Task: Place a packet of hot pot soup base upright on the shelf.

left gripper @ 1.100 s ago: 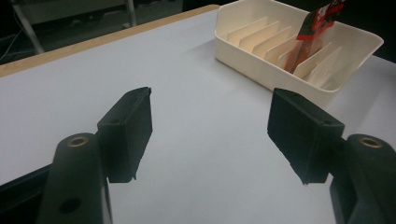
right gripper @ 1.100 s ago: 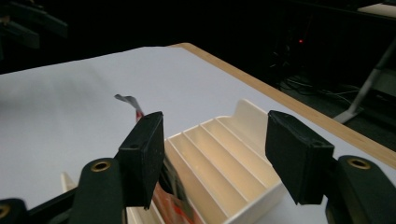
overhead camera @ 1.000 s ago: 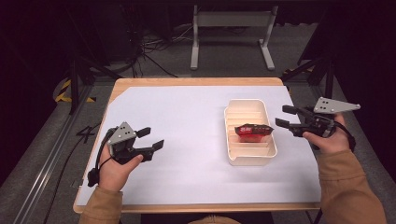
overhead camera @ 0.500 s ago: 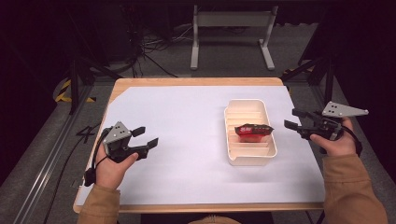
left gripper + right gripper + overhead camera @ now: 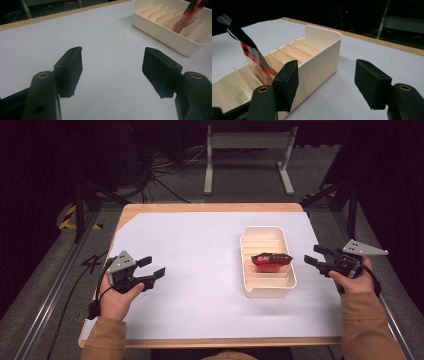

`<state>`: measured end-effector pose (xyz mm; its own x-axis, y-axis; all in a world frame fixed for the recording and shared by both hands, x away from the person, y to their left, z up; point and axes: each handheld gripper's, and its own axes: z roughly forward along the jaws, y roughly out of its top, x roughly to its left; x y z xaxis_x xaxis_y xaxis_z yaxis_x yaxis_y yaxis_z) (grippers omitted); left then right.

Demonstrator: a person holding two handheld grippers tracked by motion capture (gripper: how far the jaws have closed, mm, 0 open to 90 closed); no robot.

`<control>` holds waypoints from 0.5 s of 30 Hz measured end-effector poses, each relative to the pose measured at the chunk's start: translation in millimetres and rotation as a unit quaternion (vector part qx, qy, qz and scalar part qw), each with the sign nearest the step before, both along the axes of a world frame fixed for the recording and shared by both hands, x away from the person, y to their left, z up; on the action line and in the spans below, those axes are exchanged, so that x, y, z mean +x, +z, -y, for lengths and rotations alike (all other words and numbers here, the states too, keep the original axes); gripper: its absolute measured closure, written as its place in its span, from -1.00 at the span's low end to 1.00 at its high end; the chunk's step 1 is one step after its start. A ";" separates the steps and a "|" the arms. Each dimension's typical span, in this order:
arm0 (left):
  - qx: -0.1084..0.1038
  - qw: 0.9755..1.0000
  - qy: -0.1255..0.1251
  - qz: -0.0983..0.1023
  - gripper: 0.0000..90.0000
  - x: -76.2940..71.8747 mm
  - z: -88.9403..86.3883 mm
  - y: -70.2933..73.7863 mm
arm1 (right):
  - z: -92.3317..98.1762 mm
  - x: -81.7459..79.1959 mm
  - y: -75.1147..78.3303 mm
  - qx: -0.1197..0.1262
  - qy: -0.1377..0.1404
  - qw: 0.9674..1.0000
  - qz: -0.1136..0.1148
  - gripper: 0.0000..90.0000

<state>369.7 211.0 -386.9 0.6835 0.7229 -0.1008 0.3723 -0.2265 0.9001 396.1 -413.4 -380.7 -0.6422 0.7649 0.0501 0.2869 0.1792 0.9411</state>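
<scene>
At nine o'clock I see my left gripper [image 5: 152, 267], fingers spread and empty over the smooth white counter [image 5: 200, 255]. Toward three o'clock, a glossy red-and-black packet [image 5: 270, 261] stands in the cream ribbed plastic tray [image 5: 248, 247]. My right gripper [image 5: 316, 256] sits released just beside it.

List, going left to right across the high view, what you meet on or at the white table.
Left gripper → cream divided tray with a red and black packet standing in it → right gripper.
</scene>
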 end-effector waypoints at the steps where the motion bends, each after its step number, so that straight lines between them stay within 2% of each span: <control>1: 0.000 1.000 0.000 0.000 -0.25 0.0 0.0 0.0 | 0.0 0.0 0.0 0.000 0.000 1.000 0.000 -0.21; 2: 0.000 1.000 0.001 -0.002 -0.25 0.3 -0.7 -0.9 | -1.2 -0.1 -6.3 0.003 -0.009 1.000 -0.001 -0.21; 3: 0.000 1.000 0.000 -0.005 -0.25 0.4 -1.3 -1.8 | -1.2 -0.1 -6.3 0.003 -0.009 1.000 -0.001 -0.21; 15: 0.007 1.000 0.002 -0.016 -0.26 3.6 -4.2 -9.1 | -1.9 2.6 -42.8 -0.028 -0.034 0.998 -0.038 -0.17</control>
<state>373.2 215.2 -396.0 0.6768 0.7275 -0.1126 0.4013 -0.2363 0.8849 398.7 -411.5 -423.6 -0.5853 0.8091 0.0527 0.3697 0.2084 0.9055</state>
